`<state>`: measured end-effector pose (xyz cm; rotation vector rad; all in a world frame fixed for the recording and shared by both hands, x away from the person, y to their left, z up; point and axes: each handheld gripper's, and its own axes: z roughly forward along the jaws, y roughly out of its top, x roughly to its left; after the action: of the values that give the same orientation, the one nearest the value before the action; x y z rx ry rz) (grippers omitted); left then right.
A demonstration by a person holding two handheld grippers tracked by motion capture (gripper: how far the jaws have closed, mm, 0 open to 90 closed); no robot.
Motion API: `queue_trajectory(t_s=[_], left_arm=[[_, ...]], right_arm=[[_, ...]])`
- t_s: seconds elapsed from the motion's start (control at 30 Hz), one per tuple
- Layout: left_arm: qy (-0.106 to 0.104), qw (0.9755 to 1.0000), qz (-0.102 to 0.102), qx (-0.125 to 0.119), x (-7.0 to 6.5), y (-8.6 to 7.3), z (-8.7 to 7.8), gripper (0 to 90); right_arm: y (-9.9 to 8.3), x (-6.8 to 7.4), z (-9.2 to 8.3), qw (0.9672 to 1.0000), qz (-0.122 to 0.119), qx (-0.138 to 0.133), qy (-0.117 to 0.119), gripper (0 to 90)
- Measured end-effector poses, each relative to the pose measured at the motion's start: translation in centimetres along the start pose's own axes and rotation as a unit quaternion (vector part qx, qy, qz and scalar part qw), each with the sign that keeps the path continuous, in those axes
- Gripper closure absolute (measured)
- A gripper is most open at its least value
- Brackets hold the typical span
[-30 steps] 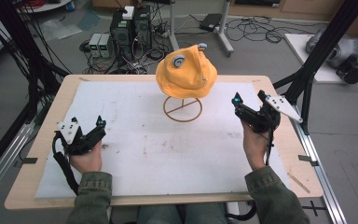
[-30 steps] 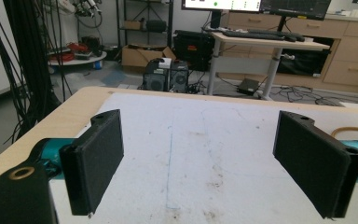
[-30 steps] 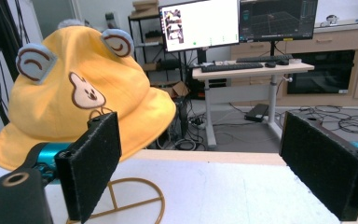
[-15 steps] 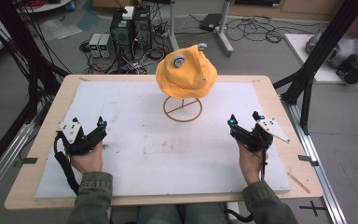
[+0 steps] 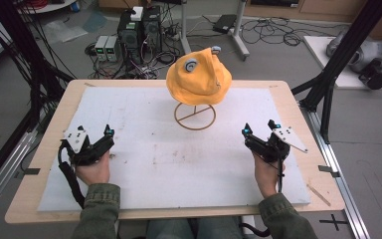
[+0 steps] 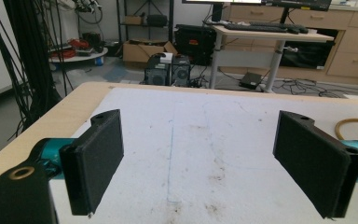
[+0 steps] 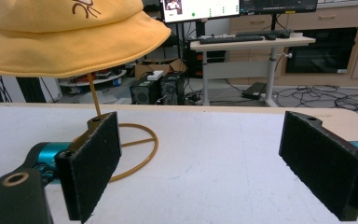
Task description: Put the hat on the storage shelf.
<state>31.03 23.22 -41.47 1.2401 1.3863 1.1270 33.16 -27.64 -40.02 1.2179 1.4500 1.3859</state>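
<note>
Nothing started yet. Yellow hat (image 5: 199, 77) untouched on wire stand (image 5: 195, 115), well ahead of both sets of fingers. Left gripper (image 5: 104, 142) and right gripper (image 5: 256, 134) jaws wide, empty, low over table (image 5: 144, 164). Reach and grasp all left.

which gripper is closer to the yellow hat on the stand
Right, by a little. The right gripper sits below and right of the yellow hat; the left gripper is farther off, at its lower left. Both are open and empty.
</note>
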Motion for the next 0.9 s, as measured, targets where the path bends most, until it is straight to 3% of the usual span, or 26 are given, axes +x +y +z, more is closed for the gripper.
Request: queue_trajectory(t_s=[0.9], left_arm=[[-0.002, 1.0000, 0.001, -0.002, -0.37, 0.01, 0.17, 16.3]], right_arm=[[-0.51, -0.42, 0.13, 0.9998, 0.006, 0.016, 0.000, 12.5]])
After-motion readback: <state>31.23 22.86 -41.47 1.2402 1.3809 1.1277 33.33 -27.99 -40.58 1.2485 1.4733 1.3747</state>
